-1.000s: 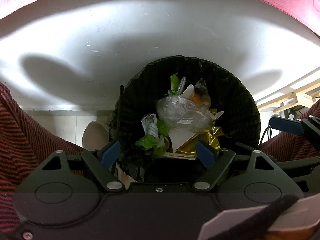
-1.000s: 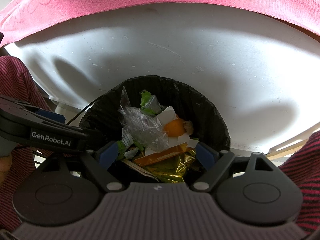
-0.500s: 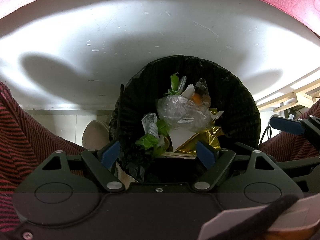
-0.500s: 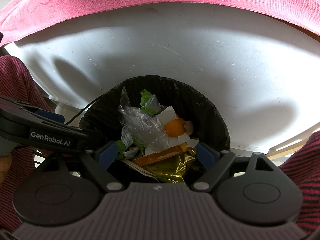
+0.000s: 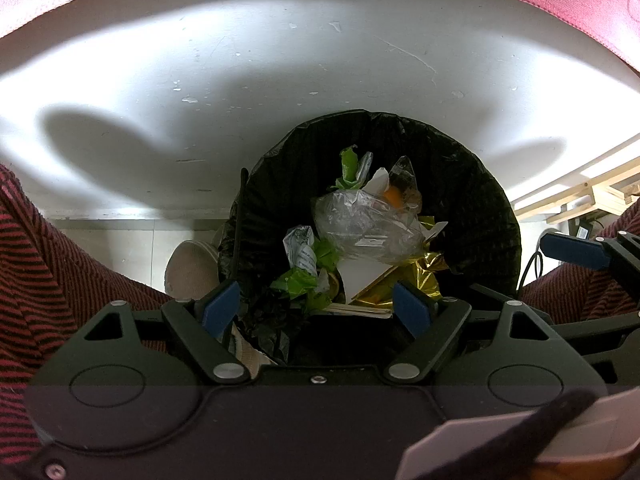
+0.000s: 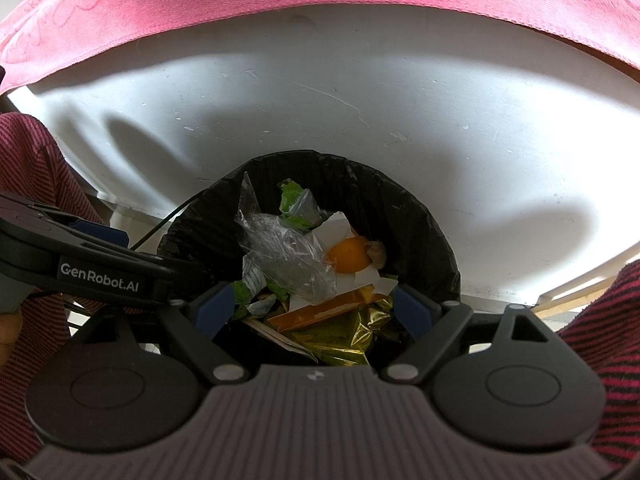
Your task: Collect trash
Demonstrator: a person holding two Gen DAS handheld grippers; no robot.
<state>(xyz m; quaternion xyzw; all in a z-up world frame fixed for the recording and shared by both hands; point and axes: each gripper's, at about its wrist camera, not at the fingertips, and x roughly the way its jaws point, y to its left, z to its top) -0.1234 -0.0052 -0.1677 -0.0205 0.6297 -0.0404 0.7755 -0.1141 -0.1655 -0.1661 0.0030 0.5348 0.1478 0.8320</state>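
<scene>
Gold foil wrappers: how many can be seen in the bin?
1. The gold foil wrapper lies at the near side of the bin, under the orange card. More may be hidden under the other trash.

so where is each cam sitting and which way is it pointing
Left wrist: on the left gripper, facing down into the black-lined bin; striped trouser legs and the right gripper's finger show.
Right wrist: on the right gripper, facing down into the bin; the left gripper shows.
Shared: the bin, clear plastic bag, gold foil.
</scene>
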